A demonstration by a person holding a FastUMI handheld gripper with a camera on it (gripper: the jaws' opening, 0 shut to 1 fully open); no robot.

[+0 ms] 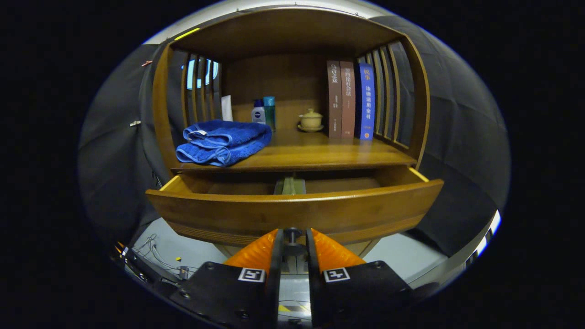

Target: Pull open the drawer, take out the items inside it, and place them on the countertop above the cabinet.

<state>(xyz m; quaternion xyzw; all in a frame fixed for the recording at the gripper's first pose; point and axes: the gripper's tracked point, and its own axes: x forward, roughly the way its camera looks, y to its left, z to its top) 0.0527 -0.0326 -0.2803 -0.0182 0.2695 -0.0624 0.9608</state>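
Observation:
A wooden cabinet has its drawer (pixel 292 211) pulled partly out below the countertop (pixel 320 153). My gripper (pixel 292 237) sits at the drawer front's lower middle, both fingers pressed on its small dark knob (pixel 292 235). Inside the drawer, near the middle, a greenish item (pixel 289 186) peeks above the front panel; the rest of the drawer's inside is hidden by the panel.
On the countertop lie a folded blue towel (pixel 222 141) at the left, two small bottles (pixel 264 112) and a white tube (pixel 226 108) at the back, a lidded cup on a saucer (pixel 311 120), and three upright books (pixel 351 99) at the right. Slatted sides enclose the shelf.

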